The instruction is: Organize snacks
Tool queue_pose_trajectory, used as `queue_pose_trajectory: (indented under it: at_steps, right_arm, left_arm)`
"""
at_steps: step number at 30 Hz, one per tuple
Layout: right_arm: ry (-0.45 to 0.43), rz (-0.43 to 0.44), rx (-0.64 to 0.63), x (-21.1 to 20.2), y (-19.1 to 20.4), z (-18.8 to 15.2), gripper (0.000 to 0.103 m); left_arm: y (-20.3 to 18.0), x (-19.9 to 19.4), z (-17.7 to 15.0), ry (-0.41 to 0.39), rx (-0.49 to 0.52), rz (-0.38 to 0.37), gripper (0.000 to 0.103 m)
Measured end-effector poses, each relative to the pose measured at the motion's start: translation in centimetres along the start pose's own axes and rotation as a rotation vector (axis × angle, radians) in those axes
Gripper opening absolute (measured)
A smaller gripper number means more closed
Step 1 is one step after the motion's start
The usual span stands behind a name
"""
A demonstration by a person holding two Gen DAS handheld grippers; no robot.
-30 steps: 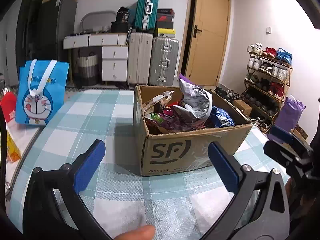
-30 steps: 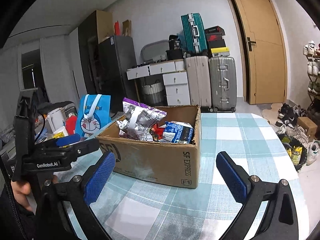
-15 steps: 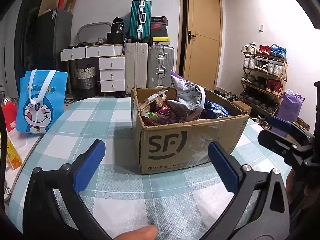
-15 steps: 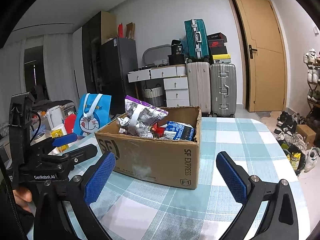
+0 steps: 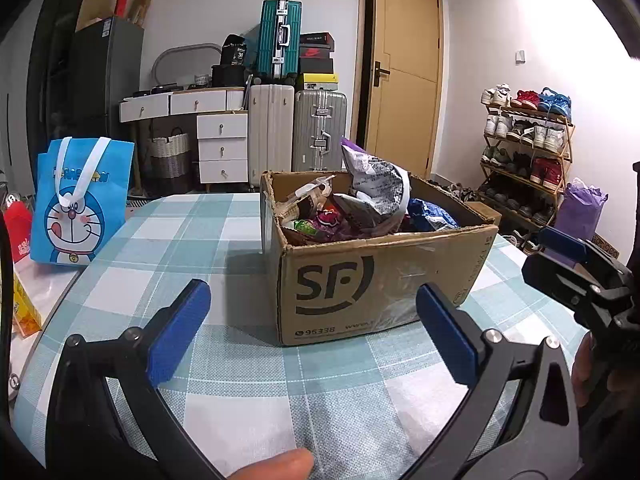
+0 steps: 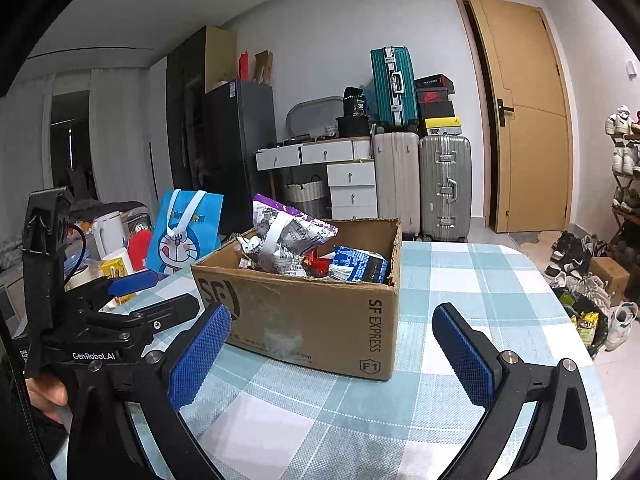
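Cardboard box (image 5: 376,264) of snack bags (image 5: 376,190) at 12 o'clock on checked table (image 5: 224,364). Left gripper (image 5: 312,332) wide, empty. Right gripper (image 6: 332,352) wide, empty, near box corner. Risk: tall crinkled bag snags neighbours when lifted, spills; light box slides if nudged.

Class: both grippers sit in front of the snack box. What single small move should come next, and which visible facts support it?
Probably ease the right gripper forward and up toward the silver-and-purple bag, which sticks up highest in the cardboard box. Both it and the left gripper are open, empty and short of the box, so nothing is grasped yet.
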State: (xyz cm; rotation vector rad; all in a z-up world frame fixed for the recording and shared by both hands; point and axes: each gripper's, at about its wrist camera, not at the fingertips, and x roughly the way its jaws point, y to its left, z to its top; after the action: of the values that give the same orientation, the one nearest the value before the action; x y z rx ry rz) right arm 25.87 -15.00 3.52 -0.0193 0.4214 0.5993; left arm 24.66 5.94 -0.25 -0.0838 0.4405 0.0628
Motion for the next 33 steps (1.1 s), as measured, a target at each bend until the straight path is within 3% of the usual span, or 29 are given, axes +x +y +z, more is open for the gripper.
queue_pose_trajectory:
  at_steps: [11, 33]
  right_arm:
    - [-0.015, -0.019, -0.062, -0.2, 1.2, -0.2, 0.103]
    - [-0.011, -0.017, -0.056, 0.0, 1.3, -0.3, 0.103]
  left_arm:
    - [-0.1, -0.3, -0.1, -0.006, 0.006, -0.002, 0.103]
    - [-0.1, -0.4, -0.2, -0.011, 0.005, -0.004, 0.103]
